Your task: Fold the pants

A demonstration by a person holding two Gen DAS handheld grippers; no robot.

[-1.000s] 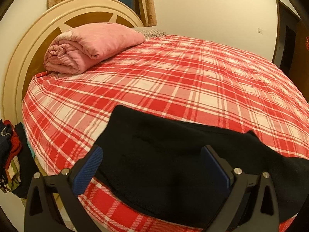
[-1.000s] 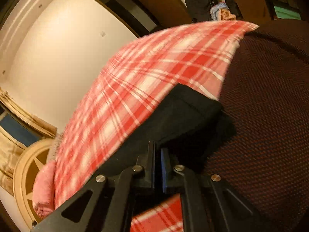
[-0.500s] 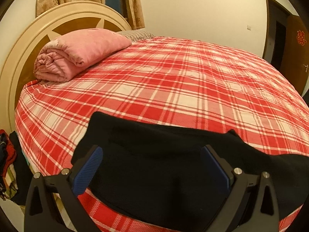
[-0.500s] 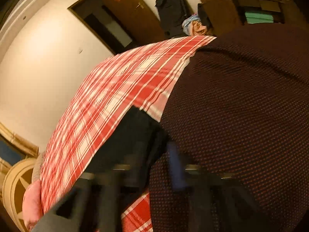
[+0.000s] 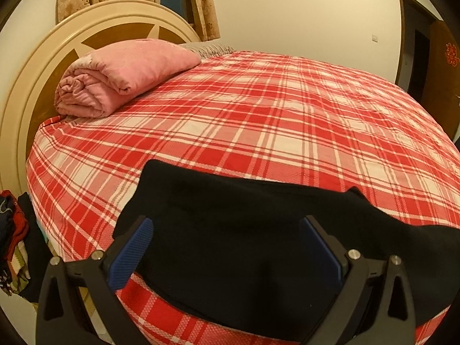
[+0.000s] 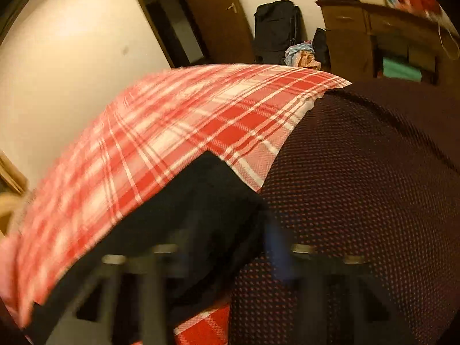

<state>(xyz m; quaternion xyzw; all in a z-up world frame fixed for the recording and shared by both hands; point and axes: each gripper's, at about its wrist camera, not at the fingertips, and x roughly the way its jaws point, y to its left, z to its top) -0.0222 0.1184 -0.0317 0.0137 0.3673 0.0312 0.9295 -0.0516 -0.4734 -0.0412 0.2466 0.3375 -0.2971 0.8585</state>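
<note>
The black pants (image 5: 230, 230) lie folded at the near edge of the bed with the red plaid sheet (image 5: 258, 120). My left gripper (image 5: 227, 247) is open, its blue pads (image 5: 132, 250) spread wide to either side of the pants just above them, holding nothing. In the right wrist view the pants (image 6: 195, 210) lie at the bed's corner beside a dark dotted cover (image 6: 359, 201). My right gripper (image 6: 230, 247) is blurred by motion; its fingers stand apart, open, next to the pants' edge.
A rolled pink quilt (image 5: 120, 77) lies by the round headboard (image 5: 31, 86). Clothes (image 5: 11, 238) hang at the left bedside. A door (image 6: 218, 17), black bags (image 6: 276, 28) and a wooden cabinet (image 6: 373, 37) stand beyond the bed.
My right gripper was shut on the pants' edge; it has opened, let go and swung. My left gripper stayed open, shifting slightly over the pants.
</note>
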